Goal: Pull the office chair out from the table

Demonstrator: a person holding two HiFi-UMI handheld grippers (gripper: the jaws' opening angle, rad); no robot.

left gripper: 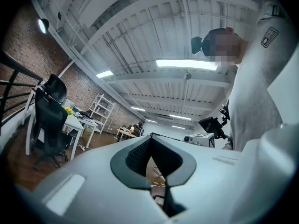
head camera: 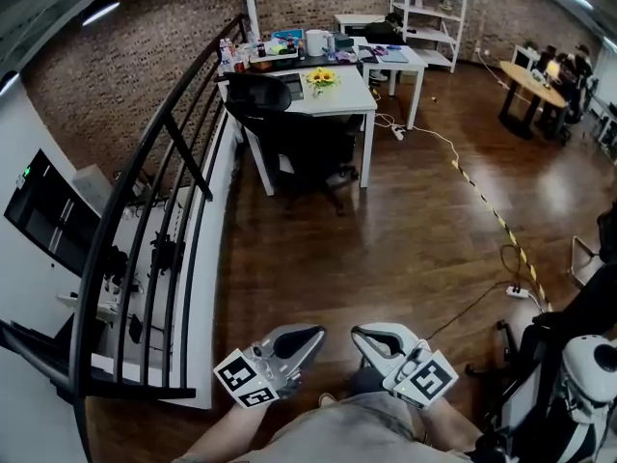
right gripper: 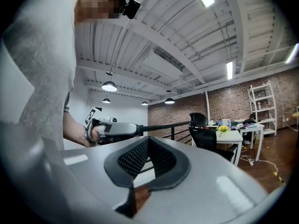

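Note:
The black office chair (head camera: 289,138) stands tucked under the near side of the white table (head camera: 339,99), far across the wooden floor. It also shows small in the left gripper view, chair (left gripper: 49,120) against table (left gripper: 75,123), and in the right gripper view, chair (right gripper: 205,136) beside table (right gripper: 234,136). My left gripper (head camera: 310,336) and right gripper (head camera: 361,336) are held side by side close to my body at the bottom of the head view, far from the chair. Both are shut with nothing between the jaws, as seen for the left gripper (left gripper: 150,139) and right gripper (right gripper: 148,140).
A black stair railing (head camera: 164,210) runs along the left. A cable and a striped tape line (head camera: 482,196) cross the floor on the right. Dark equipment and a chair (head camera: 578,355) stand at my right. Sunflowers (head camera: 321,77) and clutter sit on the table; shelves (head camera: 429,8) stand behind.

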